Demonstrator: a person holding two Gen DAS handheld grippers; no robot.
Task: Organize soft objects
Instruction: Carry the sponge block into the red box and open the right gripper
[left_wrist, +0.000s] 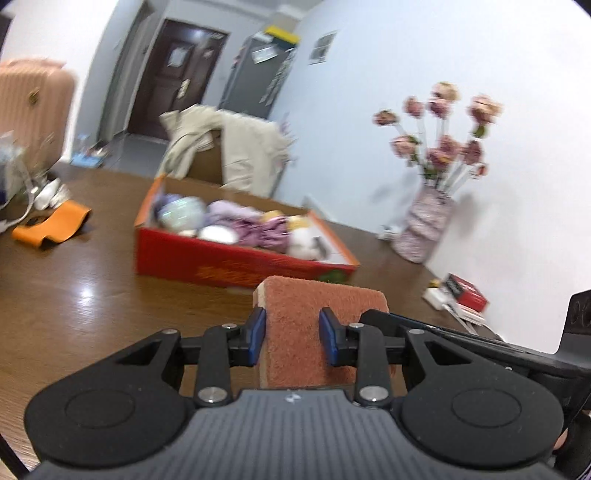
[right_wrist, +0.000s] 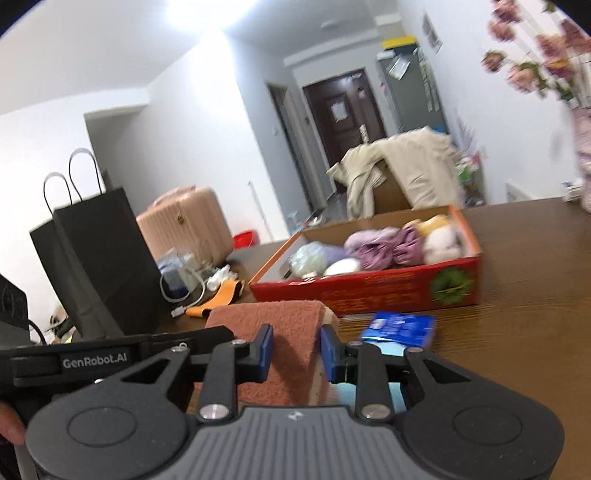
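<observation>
While both jaws pinch one sponge (left_wrist: 325, 332) – "GenRobot.AI" on left gripper (right_wrist: 98, 360), red box (left_wrist: 236, 262) beyond.

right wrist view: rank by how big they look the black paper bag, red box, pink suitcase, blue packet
1. red box
2. black paper bag; close to the box in apparent size and nearer the camera, so this order is unsure
3. pink suitcase, farther back
4. blue packet

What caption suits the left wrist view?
Left gripper holds a rust-coloured sponge above the wooden table, facing the red box.
</observation>
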